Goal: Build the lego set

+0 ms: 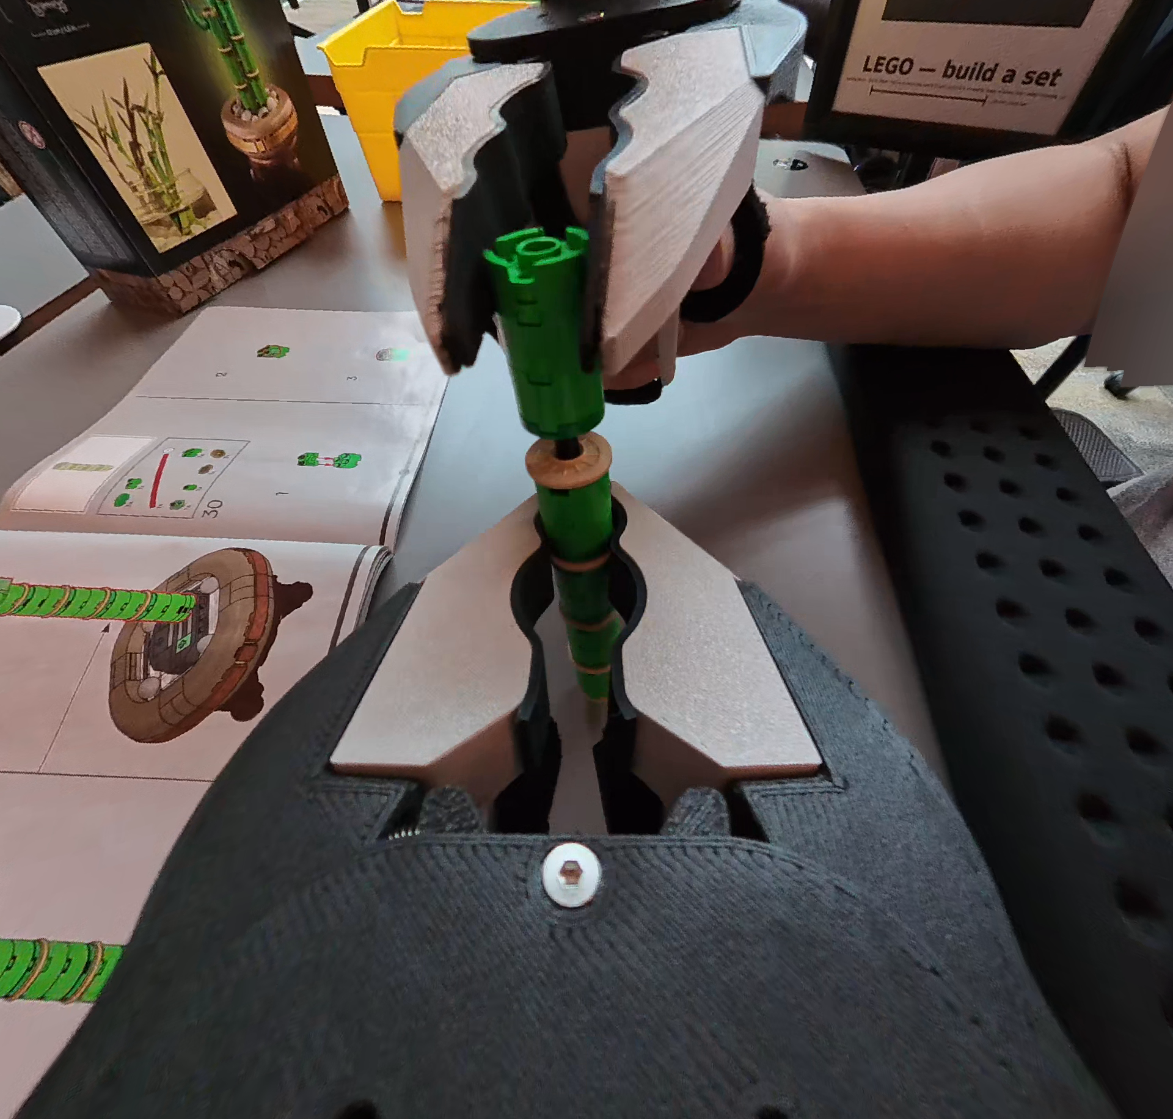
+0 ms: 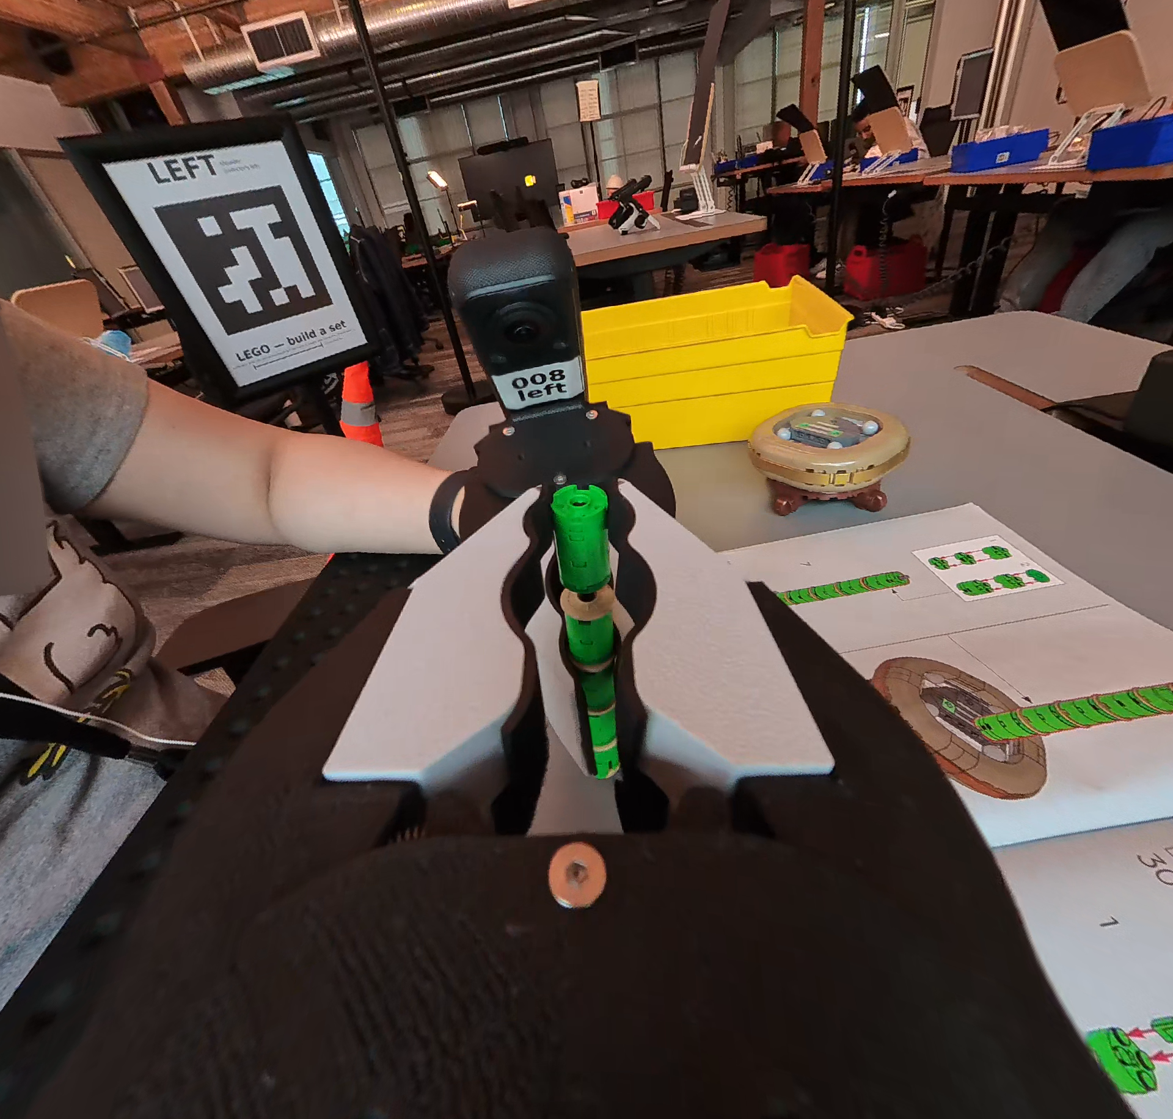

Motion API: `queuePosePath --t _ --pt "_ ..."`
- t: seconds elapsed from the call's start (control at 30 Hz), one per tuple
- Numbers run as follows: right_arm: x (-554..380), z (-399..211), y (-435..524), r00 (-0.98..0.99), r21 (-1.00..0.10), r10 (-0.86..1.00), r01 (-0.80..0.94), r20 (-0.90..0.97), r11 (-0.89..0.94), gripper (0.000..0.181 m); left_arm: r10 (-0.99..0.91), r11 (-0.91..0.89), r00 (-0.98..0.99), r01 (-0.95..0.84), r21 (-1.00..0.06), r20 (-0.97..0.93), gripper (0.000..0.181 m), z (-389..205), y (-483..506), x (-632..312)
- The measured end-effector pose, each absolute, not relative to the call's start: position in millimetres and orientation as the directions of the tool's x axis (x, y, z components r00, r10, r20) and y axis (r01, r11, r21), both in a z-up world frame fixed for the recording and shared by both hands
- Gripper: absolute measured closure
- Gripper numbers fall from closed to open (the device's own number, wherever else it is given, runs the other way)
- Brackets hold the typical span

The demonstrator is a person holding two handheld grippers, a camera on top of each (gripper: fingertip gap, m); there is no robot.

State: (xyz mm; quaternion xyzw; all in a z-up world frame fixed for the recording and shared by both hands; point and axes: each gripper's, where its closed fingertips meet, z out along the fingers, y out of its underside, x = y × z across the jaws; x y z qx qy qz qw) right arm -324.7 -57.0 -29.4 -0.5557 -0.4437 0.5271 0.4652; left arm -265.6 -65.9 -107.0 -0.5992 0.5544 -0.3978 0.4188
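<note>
A green bamboo stalk of Lego runs between both grippers. In the left wrist view my left gripper (image 1: pixel 574 517) is shut on the stalk's ringed part (image 1: pixel 587 638), green sections with thin tan rings. A wider tan ring (image 1: pixel 568 463) sits at its far end, with a short black axle showing beyond it. My right gripper (image 1: pixel 527 352) comes down from above and is shut on a plain green cylinder (image 1: pixel 546 327) on that axle. In the right wrist view my right gripper (image 2: pixel 579 517) closes around the stalk (image 2: pixel 593 638). The round tan pot base (image 2: pixel 828 447) stands on the table behind.
An open instruction booklet (image 1: pixel 222 454) lies on the grey table (image 2: pixel 1015 441), also seen in the right wrist view (image 2: pixel 984 612). The set's box (image 1: pixel 159 124) and a yellow bin (image 1: pixel 406 73) stand behind. A framed sign (image 2: pixel 235 251) stands nearby. A person's forearm (image 1: pixel 920 251) and a black perforated seat (image 1: pixel 1015 581) are on the right. My hands' fingertips stand some 9 centimeters from each other. Left tips and right tips are each some 25 centimeters from the round tan pot base (image 2: pixel 828 447).
</note>
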Motion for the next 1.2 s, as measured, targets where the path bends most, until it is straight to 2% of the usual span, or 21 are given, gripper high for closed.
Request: queuePosePath --t 0.17,0.27,0.33,0.63,0.87,0.97,1.2 --pt "-324 -30 -56 0.078 -0.991 0.989 0.026 -0.126 -0.128 0.165 -0.998 -0.023 0.069 -0.32 -0.947 0.001 0.172 -106 -65 -266" --pt "-324 -32 -53 0.104 -0.992 0.987 0.03 -0.12 -0.123 0.165 -0.997 -0.035 0.072 -0.335 -0.942 0.011 0.156 -108 -64 -268" --pt "-324 -32 -51 0.116 -0.991 0.985 0.027 -0.125 -0.129 0.165 -0.997 -0.03 0.083 -0.335 -0.942 0.002 0.155 -108 -62 -272" --pt "-331 -37 -55 0.114 -0.995 0.992 0.074 -0.063 -0.071 0.165 -0.994 0.022 0.097 -0.29 -0.957 -0.053 0.165 -89 -59 -284" --pt "-325 -34 -58 0.074 -0.994 0.993 0.049 -0.093 -0.097 0.165 -0.993 0.022 0.101 -0.283 -0.959 -0.053 0.165 -89 -60 -281" --pt "-317 -24 -56 0.082 -0.994 0.991 0.007 -0.11 -0.111 0.156 -0.994 0.023 0.098 -0.282 -0.959 -0.052 0.165 -89 -60 -281" --pt "-307 -27 -55 0.076 -0.995 0.993 0.041 -0.092 -0.095 0.159 -0.994 0.008 0.103 -0.277 -0.961 -0.038 0.165 -89 -60 -281"
